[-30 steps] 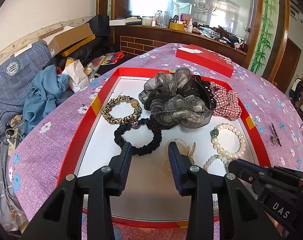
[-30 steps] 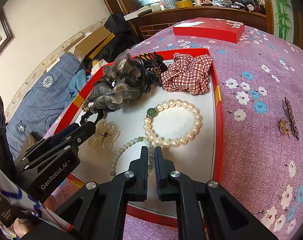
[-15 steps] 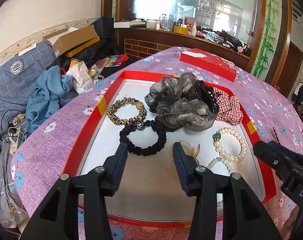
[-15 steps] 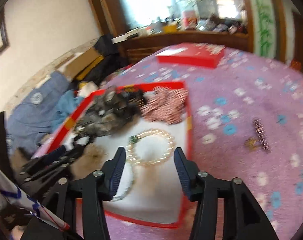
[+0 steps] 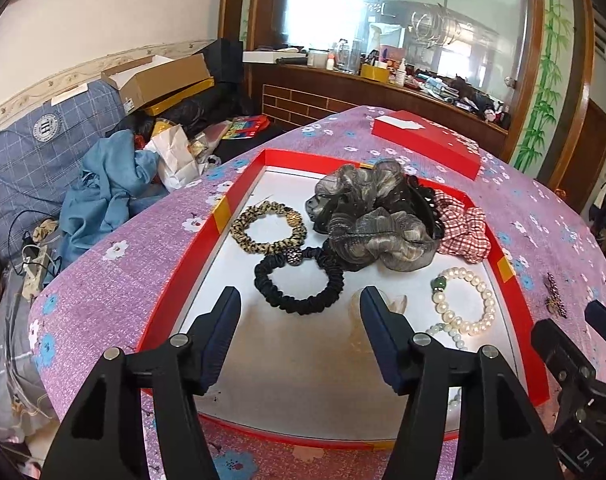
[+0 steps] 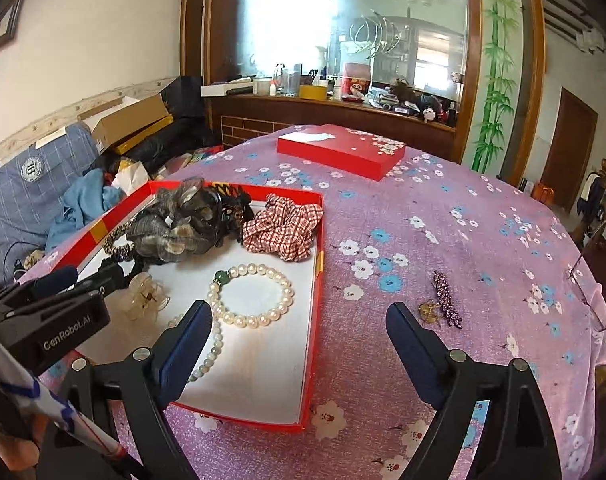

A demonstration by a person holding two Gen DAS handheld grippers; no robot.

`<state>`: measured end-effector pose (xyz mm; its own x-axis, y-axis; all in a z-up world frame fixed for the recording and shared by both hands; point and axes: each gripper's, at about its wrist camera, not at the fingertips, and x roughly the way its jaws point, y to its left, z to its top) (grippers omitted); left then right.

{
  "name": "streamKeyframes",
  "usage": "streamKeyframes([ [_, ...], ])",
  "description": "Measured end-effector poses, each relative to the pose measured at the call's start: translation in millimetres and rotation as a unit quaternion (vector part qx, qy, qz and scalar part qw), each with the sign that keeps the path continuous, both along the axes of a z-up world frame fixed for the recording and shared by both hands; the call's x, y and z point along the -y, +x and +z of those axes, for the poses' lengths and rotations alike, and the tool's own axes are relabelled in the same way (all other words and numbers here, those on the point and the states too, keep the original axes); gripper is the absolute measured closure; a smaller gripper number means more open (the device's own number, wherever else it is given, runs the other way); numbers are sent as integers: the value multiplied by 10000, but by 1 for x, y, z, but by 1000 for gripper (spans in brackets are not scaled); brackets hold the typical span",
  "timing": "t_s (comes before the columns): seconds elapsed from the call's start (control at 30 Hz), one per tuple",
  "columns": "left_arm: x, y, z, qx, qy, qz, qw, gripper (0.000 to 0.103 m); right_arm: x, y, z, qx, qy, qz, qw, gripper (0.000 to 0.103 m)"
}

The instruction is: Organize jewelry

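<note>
A red tray (image 5: 171,280) (image 6: 317,304) with a white floor lies on the purple flowered table. It holds a leopard hair tie (image 5: 268,229), a black scrunchie (image 5: 299,280), a grey scrunchie (image 5: 373,220) (image 6: 175,220), a plaid scrunchie (image 5: 465,226) (image 6: 283,226), a pearl bracelet (image 5: 465,300) (image 6: 251,296), a pale bead strand (image 6: 211,352) and a clear hair claw (image 6: 143,296). A purple jewelled hair clip (image 6: 445,298) (image 5: 555,294) lies on the cloth right of the tray. My left gripper (image 5: 299,324) is open and empty above the tray's near part. My right gripper (image 6: 299,332) is open and empty above the tray's right rim.
A closed red box (image 6: 341,150) (image 5: 425,142) lies at the table's far side. Eyeglasses (image 6: 595,280) lie near the right edge. A sofa with clothes and cardboard boxes (image 5: 83,168) stands left. A wooden counter (image 6: 335,108) with clutter stands behind.
My right gripper opened, letting the pale bead strand go in the tray, then rose and swung right. My left gripper drew back and up a little, staying open.
</note>
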<state>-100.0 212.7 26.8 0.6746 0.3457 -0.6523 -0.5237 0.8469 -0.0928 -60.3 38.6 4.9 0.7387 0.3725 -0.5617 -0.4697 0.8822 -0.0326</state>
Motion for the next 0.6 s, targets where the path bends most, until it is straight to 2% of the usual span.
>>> streamKeyframes([
  [0.6, 1, -1, -2, -128, 46, 285, 9995, 42, 0, -4, -7, -177, -46, 51, 9998, 10],
])
